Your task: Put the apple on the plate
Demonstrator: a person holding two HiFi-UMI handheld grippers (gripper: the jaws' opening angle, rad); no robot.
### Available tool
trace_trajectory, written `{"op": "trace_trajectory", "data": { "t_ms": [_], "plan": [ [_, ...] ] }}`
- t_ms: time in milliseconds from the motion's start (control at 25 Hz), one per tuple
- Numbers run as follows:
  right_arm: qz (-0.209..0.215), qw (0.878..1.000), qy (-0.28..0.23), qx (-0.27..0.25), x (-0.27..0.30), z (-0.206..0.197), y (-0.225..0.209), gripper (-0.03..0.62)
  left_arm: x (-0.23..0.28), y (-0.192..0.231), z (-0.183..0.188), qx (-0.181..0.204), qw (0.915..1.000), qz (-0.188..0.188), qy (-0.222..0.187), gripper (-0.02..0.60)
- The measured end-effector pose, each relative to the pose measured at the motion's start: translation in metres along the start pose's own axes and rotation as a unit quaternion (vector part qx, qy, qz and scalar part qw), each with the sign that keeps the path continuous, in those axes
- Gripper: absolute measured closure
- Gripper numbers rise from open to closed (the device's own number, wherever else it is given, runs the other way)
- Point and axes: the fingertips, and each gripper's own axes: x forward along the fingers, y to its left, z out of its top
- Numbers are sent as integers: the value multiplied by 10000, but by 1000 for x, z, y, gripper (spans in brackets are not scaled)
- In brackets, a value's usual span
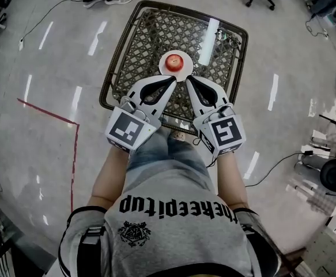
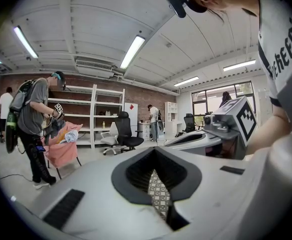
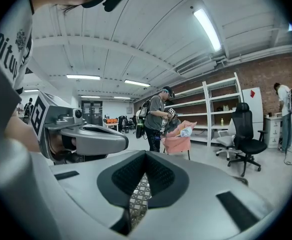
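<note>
A red apple sits on a small white plate at the middle of a brown woven table in the head view. My left gripper and right gripper hover side by side just short of the plate's near rim, tips angled toward each other. Both are shut with nothing between the jaws. In the left gripper view my left gripper shows closed pads with the table's weave below, and the right gripper beside it. The right gripper view shows my right gripper the same way, with the left gripper alongside.
The table has a dark raised rim. A red tape line and cables lie on the grey floor. A person with a backpack, a pink chair, a black office chair and shelving stand in the room.
</note>
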Motion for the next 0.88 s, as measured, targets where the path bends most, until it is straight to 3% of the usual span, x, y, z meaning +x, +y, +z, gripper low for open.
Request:
{"op": "trace_trajectory", "data": {
  "t_ms": [880],
  "plan": [
    [75, 9997, -224, -113, -16, 12, -7, 601, 10, -16, 7, 140, 9999, 19, 31, 561]
  ]
}}
